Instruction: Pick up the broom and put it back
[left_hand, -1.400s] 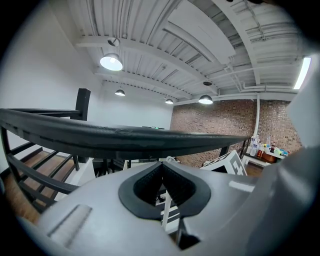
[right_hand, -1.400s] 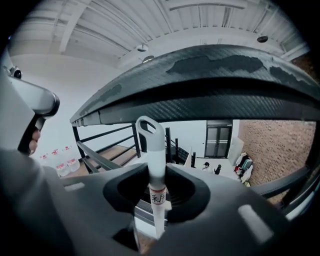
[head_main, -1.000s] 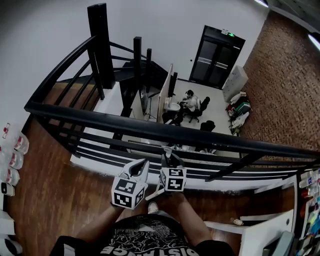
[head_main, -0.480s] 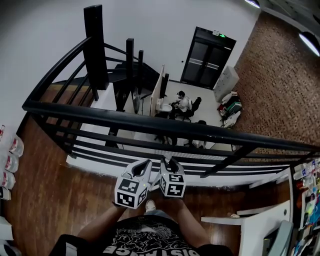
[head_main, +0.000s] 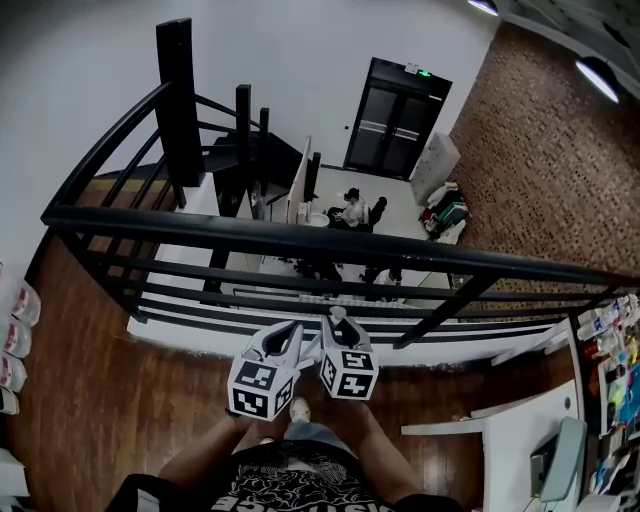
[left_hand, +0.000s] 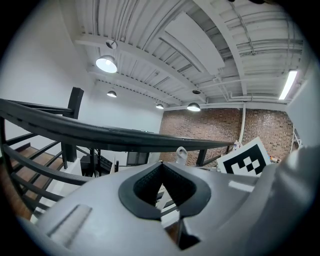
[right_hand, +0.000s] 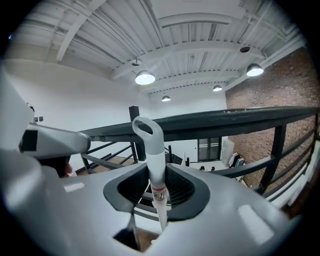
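The broom shows only as a white handle with a loop at its top (right_hand: 149, 145), standing upright between the pads of my right gripper (right_hand: 155, 172), which is shut on it. In the head view the right gripper (head_main: 343, 328) is held just before the black railing, with the handle's loop (head_main: 337, 314) poking above it. My left gripper (head_main: 284, 336) is close beside it on the left. In the left gripper view its tips (left_hand: 161, 164) meet with nothing between them, and the loop (left_hand: 181, 152) rises just beyond. The broom's head is hidden.
A black metal railing (head_main: 300, 240) runs across in front of me, above a lower floor with desks and a seated person (head_main: 352, 207). Dark stairs (head_main: 215, 140) lie at the left. A white counter (head_main: 500, 420) and a shelf of bottles (head_main: 608, 325) are at the right, over a wooden floor (head_main: 90, 390).
Both grippers have travelled along the railing, close together, the broom handle still in the right one. More of the counter and bottle shelf at the right has come into view.
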